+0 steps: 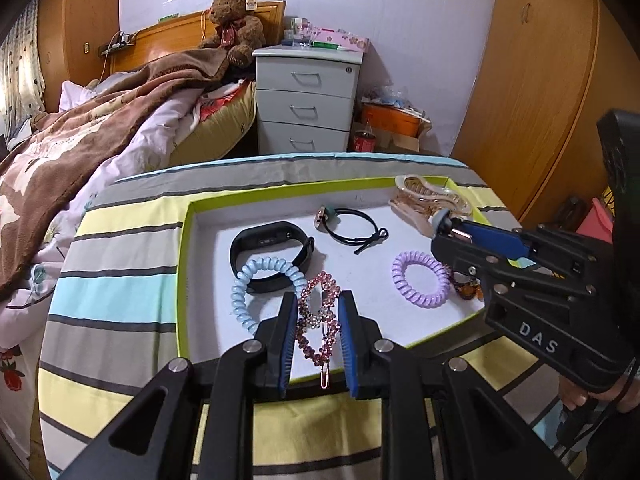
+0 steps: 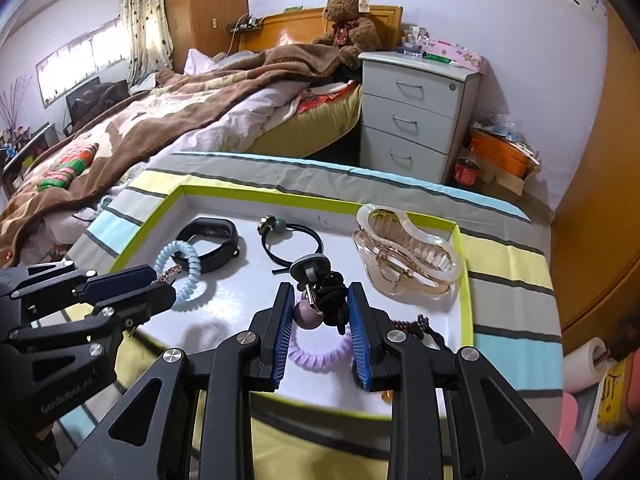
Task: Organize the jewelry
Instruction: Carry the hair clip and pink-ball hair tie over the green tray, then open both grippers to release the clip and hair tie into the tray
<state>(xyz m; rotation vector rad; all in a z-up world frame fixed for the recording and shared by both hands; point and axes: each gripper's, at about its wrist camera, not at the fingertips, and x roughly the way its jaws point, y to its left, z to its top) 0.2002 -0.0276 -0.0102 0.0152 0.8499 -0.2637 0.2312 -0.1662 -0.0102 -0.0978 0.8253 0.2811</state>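
Note:
A white tray with a lime rim (image 1: pixel 184 240) (image 2: pixel 464 264) lies on the striped tablecloth. My left gripper (image 1: pixel 318 300) is shut on a pink rhinestone hair clip (image 1: pixel 320 320), held just above the tray's near side. My right gripper (image 2: pixel 320 292) is shut on a black hair tie with grey and mauve charms (image 2: pixel 324 292), held above the purple coil tie (image 2: pixel 320 354). In the tray lie a blue coil tie (image 1: pixel 248 292), a black fitness band (image 1: pixel 268 248), a black hair tie with a bead (image 1: pixel 348 224), a clear claw clip (image 2: pixel 404 256) and the purple coil tie (image 1: pixel 420 280).
A dark beaded piece (image 2: pixel 420 326) lies at the tray's right edge. Behind the table are a bed with a brown blanket (image 1: pixel 100 128), a teddy bear (image 1: pixel 236 20), a white drawer unit (image 1: pixel 308 100) and wooden wardrobes (image 1: pixel 540 80).

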